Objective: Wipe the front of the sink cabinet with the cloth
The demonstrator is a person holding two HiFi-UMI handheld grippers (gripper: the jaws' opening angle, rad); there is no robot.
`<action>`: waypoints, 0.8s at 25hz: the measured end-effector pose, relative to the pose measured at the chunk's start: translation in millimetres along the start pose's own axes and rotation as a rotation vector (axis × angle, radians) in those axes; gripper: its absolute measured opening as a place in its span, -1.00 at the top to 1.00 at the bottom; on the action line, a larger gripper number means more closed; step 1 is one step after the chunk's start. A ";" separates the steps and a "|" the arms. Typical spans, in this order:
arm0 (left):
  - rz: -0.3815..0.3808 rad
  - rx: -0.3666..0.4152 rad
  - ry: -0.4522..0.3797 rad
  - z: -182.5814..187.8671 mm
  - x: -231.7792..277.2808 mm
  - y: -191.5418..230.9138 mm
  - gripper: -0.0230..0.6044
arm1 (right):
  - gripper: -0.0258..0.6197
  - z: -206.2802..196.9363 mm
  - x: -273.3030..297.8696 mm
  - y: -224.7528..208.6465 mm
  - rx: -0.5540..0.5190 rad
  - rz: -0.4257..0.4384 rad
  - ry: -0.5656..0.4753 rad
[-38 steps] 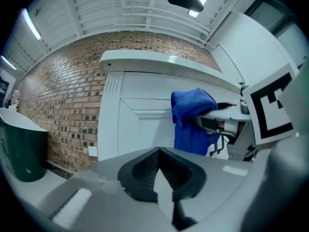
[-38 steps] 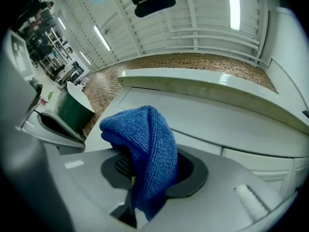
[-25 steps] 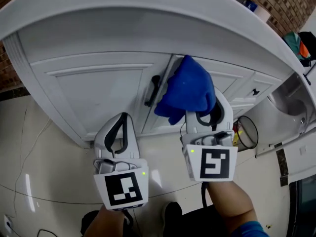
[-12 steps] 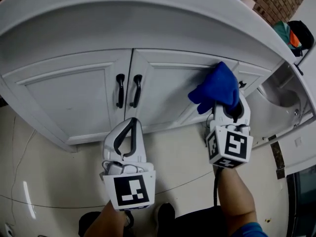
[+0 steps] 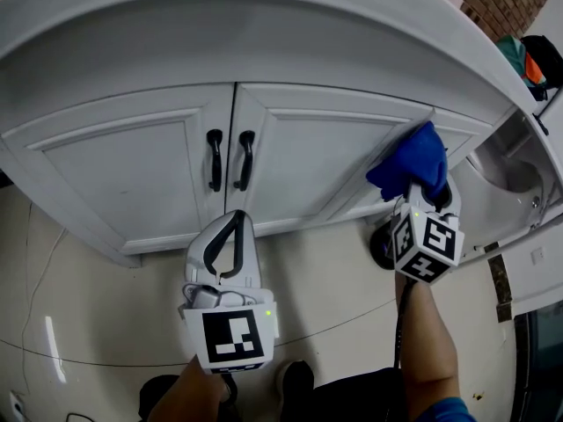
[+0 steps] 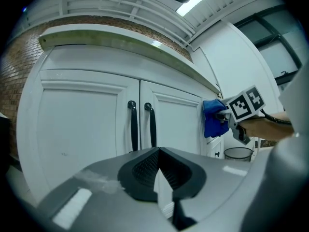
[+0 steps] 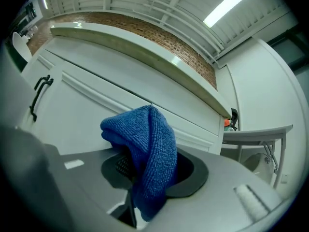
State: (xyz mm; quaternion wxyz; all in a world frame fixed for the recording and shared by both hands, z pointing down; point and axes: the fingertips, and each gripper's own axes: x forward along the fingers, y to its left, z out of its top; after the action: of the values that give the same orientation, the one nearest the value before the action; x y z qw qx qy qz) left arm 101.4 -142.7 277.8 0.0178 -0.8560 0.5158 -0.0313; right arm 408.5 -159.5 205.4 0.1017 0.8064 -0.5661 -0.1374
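Rightward since the last frame, the right gripper (image 5: 422, 190) grips the bunched blue cloth (image 5: 410, 160) in its fingers (looped weave plain in its own view) at the sink cabinet (image 5: 299, 148) door's right edge. Left gripper (image 5: 224, 234): fingers closed, empty; its view shows a bin (image 6: 238, 153) beyond.

— Where's your cloth (image 5: 410, 163)?
— Blue and bunched, up at the right end of your sink cabinet (image 5: 303, 152).
— And the cabinet front?
— White, panelled, both doors shut.
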 end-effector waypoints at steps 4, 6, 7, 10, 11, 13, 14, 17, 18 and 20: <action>0.025 0.000 -0.010 5.5 -9.2 18.6 0.91 | 0.50 11.1 -6.9 8.7 -0.004 -0.003 0.006; 0.049 -0.005 -0.018 9.9 -17.8 35.3 0.91 | 0.50 27.8 -16.5 19.1 -0.007 0.003 -0.016; 0.063 -0.008 -0.021 12.2 -22.8 45.2 0.91 | 0.50 39.5 -23.2 26.9 -0.014 0.011 -0.036; 0.113 -0.023 -0.034 19.3 -40.9 79.5 0.91 | 0.50 83.0 -52.8 64.3 -0.023 0.071 -0.111; 0.135 -0.029 -0.040 21.8 -48.2 92.4 0.91 | 0.50 97.2 -64.8 80.9 -0.015 0.106 -0.138; 0.188 -0.048 -0.050 25.5 -64.6 120.0 0.91 | 0.50 120.4 -88.3 118.0 0.017 0.199 -0.199; 0.220 -0.062 -0.053 26.4 -73.6 134.5 0.91 | 0.50 131.8 -99.5 140.0 0.038 0.256 -0.231; 0.314 -0.106 -0.056 27.1 -104.1 178.2 0.91 | 0.49 174.6 -136.8 222.5 0.085 0.445 -0.319; 0.344 -0.118 -0.059 27.4 -115.4 193.7 0.91 | 0.50 190.3 -150.8 254.7 0.097 0.514 -0.348; 0.405 -0.140 -0.065 26.9 -139.5 226.2 0.91 | 0.50 216.9 -178.9 323.1 0.147 0.668 -0.398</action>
State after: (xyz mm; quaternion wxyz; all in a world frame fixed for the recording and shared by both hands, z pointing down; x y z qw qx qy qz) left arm -161.2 -125.2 231.8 -0.0190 -0.7345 0.6774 0.0363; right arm -8.0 -102.4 123.5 -0.0288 0.5404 -0.8144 -0.2096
